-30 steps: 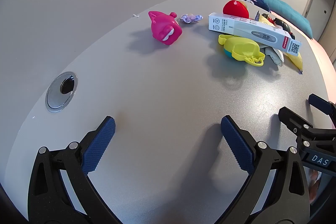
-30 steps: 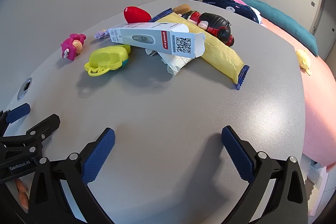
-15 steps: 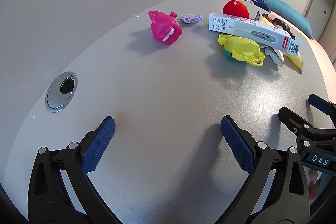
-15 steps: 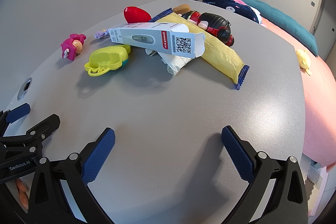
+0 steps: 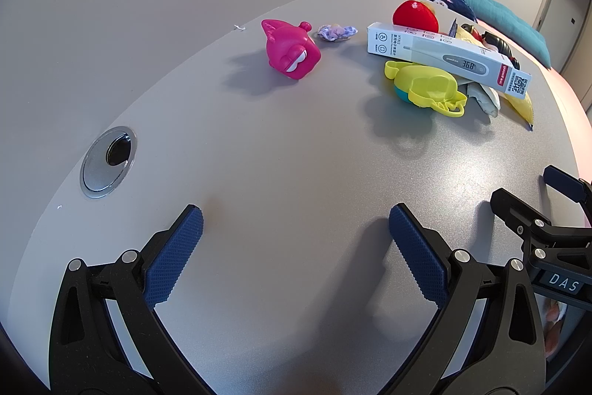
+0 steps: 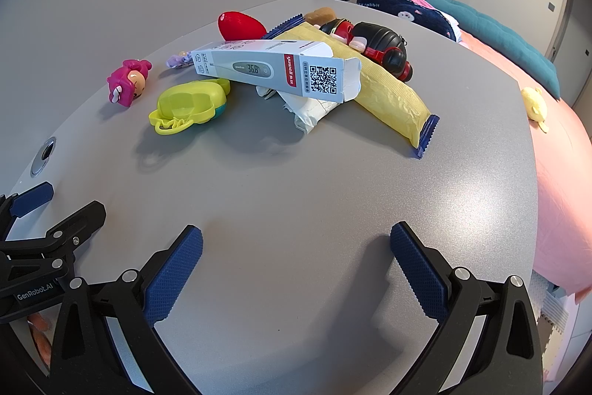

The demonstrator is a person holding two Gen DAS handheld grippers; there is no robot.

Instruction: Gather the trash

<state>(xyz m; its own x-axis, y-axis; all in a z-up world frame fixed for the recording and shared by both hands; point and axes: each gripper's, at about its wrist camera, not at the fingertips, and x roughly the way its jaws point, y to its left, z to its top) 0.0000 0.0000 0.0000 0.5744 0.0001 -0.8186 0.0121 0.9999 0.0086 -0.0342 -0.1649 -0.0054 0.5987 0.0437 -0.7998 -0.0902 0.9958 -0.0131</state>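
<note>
Trash is lying mixed with toys in a heap toward the far side of the grey worktop (image 6: pixel 333 195), and nothing is being collected yet. Largest is the yellow snack wrapper (image 6: pixel 384 87), stretching under the white thermometer box (image 6: pixel 273 69), which is resting tilted across the pile; a crumpled white packet (image 6: pixel 314 108) is poking out beneath the box. Around them are sitting a black and red toy (image 6: pixel 377 43), a yellow-green plastic toy (image 6: pixel 188 102), a pink figure (image 6: pixel 127 82) well off to the left, and a small purple scrap (image 5: pixel 336 32).

Both claws are hovering near the front edge, well short of the heap: the left claw (image 5: pixel 292 243) and the right claw (image 6: pixel 296 247) are each spread wide and holding nothing.

I'd judge the box is the best first pick, being on top; coming at it across its narrow sides should avoid dragging the toys along.
</note>
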